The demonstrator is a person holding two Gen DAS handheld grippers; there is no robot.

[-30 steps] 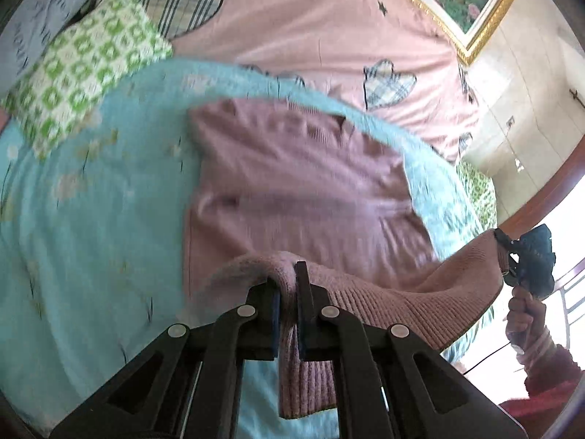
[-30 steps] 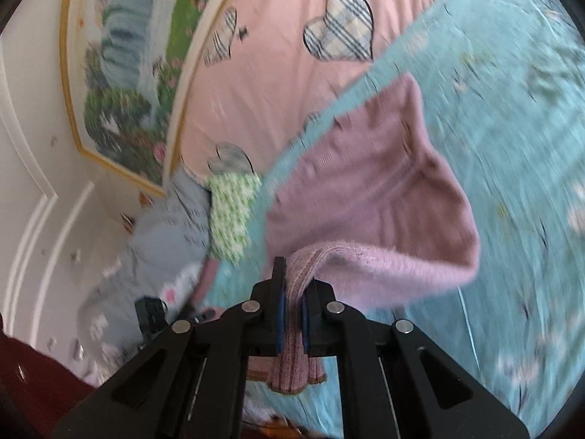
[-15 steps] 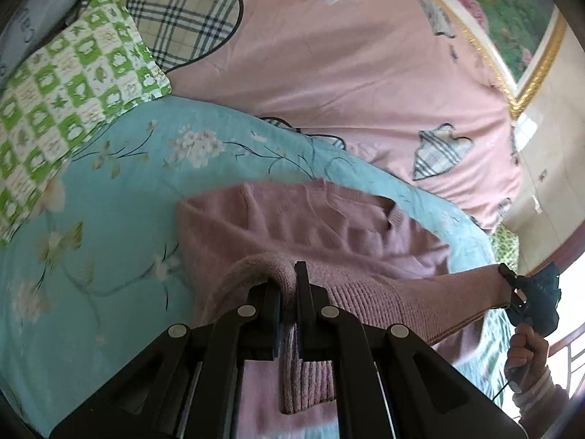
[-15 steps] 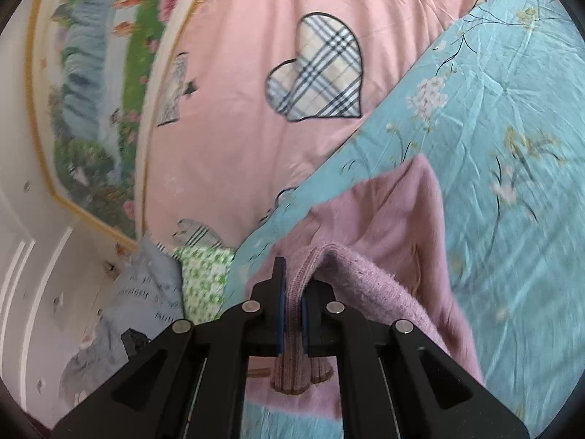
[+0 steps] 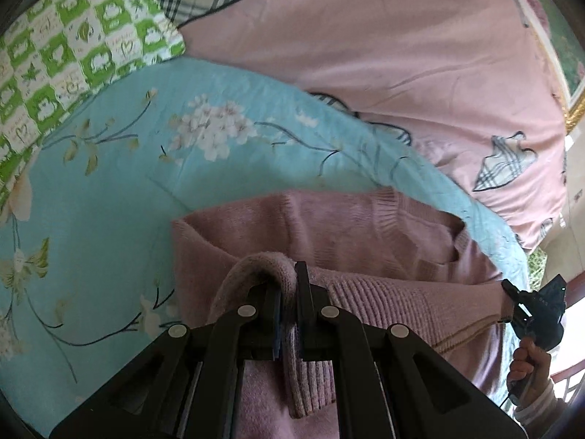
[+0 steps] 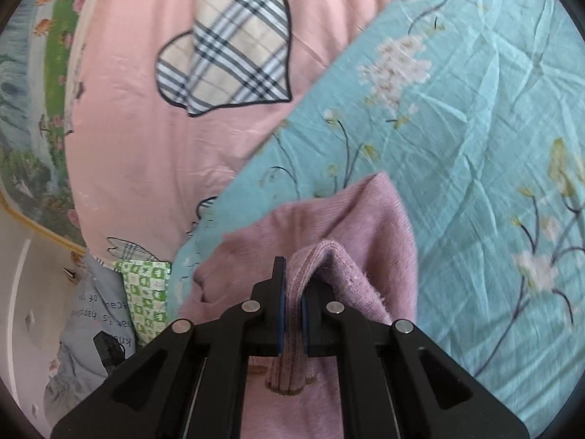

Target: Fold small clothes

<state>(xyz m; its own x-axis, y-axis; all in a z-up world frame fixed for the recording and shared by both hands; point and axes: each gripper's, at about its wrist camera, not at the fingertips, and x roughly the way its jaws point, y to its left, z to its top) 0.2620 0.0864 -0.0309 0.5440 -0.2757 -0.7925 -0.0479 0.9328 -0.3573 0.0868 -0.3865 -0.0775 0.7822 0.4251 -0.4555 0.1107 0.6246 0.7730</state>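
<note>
Pink knit fills both jaws; the left gripper (image 5: 289, 285) is pinched tight on the ribbed hem of the pink sweater (image 5: 329, 230), and the right gripper (image 6: 290, 285) pinches the hem too; the hem has come closer to the collar than before; beyond the jaws lies the blue flowered sheet (image 5: 109, 190), then the pink heart blanket (image 6: 146, 153).
</note>
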